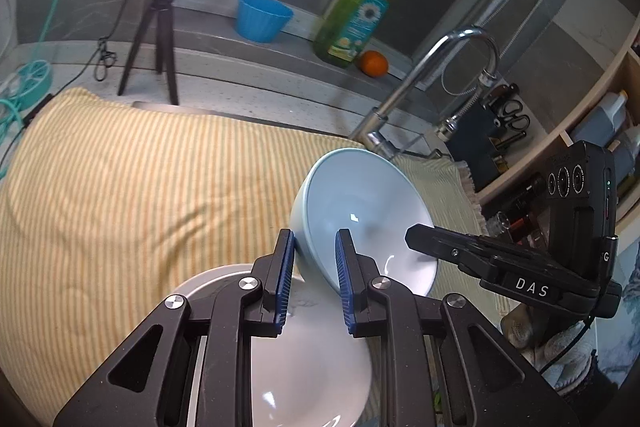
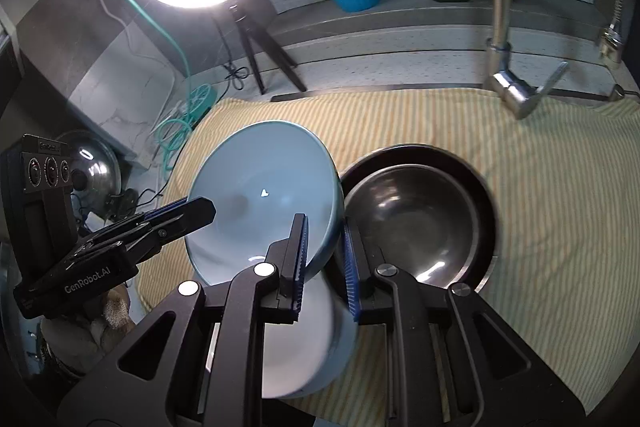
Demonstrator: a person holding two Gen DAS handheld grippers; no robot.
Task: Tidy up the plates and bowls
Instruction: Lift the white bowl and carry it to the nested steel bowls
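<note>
Now both hand-held grippers, left [image 1: 314, 259] and right [image 2: 326, 251], clamp tilted blue bowl [image 2: 260, 187] rim

bowl [image 2: 260, 195] on towel [image 2: 540, 195] | pan [image 2: 420, 211] right of bowl

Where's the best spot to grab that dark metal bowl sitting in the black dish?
Pinch the dark metal bowl's near rim from above, one tool finger inside, one outside: it sits upright and open, and the round black dish hugs its base.
</note>
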